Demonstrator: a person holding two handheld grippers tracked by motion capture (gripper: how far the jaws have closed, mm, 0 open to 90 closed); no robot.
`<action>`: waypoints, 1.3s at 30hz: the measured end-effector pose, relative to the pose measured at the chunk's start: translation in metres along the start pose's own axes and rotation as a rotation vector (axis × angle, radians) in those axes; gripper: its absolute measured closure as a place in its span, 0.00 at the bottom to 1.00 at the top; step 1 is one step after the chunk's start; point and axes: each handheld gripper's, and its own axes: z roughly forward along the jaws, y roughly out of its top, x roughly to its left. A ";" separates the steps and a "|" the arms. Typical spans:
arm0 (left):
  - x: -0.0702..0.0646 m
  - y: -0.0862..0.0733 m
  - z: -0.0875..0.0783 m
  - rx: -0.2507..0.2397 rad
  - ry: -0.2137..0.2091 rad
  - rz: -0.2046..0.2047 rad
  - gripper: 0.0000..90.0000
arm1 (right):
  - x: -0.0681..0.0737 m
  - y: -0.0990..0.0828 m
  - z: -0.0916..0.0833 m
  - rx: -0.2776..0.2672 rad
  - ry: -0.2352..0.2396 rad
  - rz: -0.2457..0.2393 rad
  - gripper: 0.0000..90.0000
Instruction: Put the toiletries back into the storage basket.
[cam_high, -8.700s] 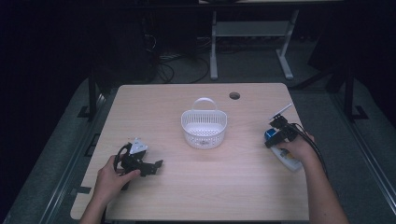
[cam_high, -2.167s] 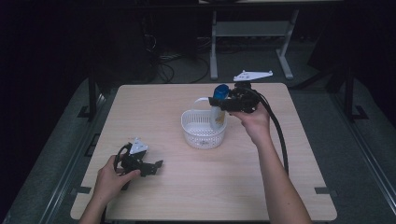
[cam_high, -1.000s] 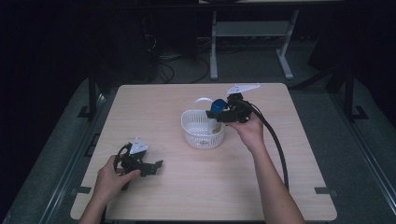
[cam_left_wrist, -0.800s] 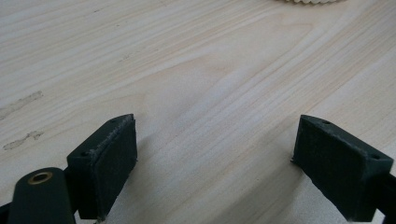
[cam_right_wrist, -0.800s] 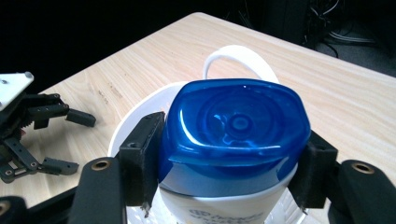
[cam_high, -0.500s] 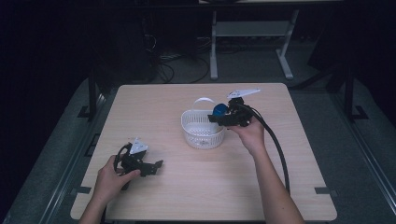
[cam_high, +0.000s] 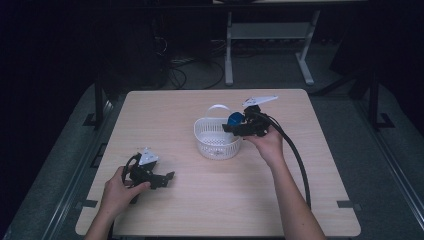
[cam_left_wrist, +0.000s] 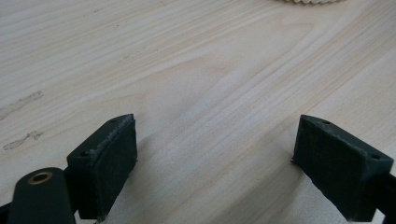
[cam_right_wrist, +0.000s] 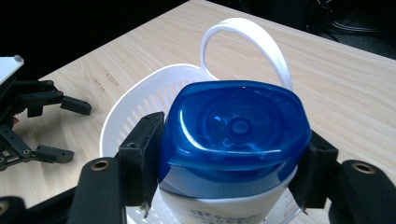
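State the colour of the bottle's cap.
Blue; the cap shows best in the right gripper view.

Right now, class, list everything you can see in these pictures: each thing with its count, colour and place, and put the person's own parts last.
Table: one, light wood, centre of the floor.
Basket: one, white, slotted, with a hoop handle, mid-table.
Bottle: one, white body with blue cap, held over the basket's right rim.
Desk frame: one, pale, behind the table.
Cables: several, dark, on the floor behind.
Left gripper: one, black, jaws open, resting near the table's front left.
Right gripper: one, black, shut on the bottle.
Left hand: one, on the left gripper.
Right hand: one, on the right gripper.
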 end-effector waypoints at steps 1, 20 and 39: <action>0.000 0.000 0.000 0.000 0.000 0.000 0.14 | 0.000 0.000 0.000 -0.001 0.003 0.001 0.40; 0.000 0.000 0.000 -0.004 0.002 -0.004 0.14 | 0.005 0.003 -0.019 0.047 -0.019 0.003 0.01; 0.000 0.000 0.000 -0.002 0.002 0.000 0.14 | -0.002 -0.027 -0.061 0.062 -0.081 -0.009 0.01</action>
